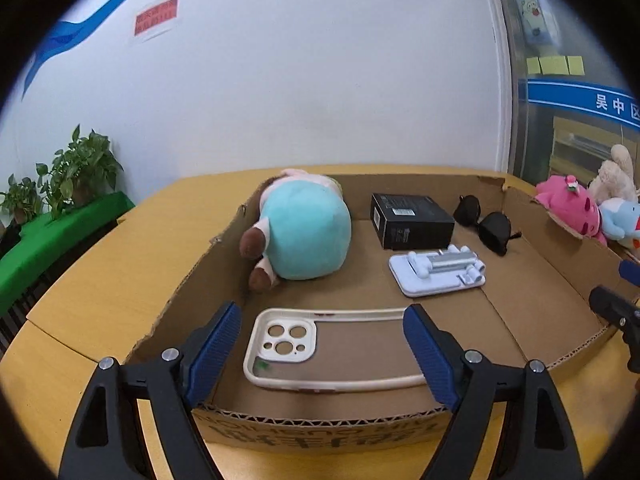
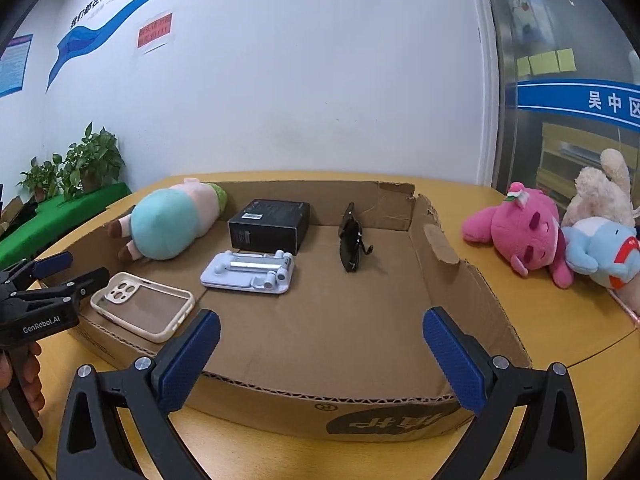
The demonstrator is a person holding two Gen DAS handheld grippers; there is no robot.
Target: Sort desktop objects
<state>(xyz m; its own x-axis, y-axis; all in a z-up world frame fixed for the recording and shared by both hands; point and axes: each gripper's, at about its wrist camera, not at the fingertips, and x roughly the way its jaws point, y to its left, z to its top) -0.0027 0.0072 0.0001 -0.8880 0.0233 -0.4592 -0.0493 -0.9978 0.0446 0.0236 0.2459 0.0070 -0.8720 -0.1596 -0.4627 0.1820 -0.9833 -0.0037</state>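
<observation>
A shallow cardboard tray (image 1: pixel 560 256) (image 2: pixel 472 292) lies on the yellow table. In it are a cream phone case (image 1: pixel 320 348) (image 2: pixel 142 306), a teal and pink plush (image 1: pixel 304 232) (image 2: pixel 168 222), a black box (image 1: pixel 412 220) (image 2: pixel 272 226), a white folding phone stand (image 1: pixel 438 274) (image 2: pixel 250 272) and black sunglasses (image 1: pixel 486 226) (image 2: pixel 352 240). My left gripper (image 1: pixel 322 332) (image 2: pixel 70 268) is open, its fingers either side of the phone case, empty. My right gripper (image 2: pixel 320 344) is open and empty over the tray's near right part.
Several plush toys, pink (image 2: pixel 520 232) (image 1: pixel 572 208), blue (image 2: pixel 604 252) and cream (image 2: pixel 604 192), lie on the table right of the tray. Potted plants (image 1: pixel 76 168) (image 2: pixel 80 164) stand on a green shelf at far left. A white wall is behind the table.
</observation>
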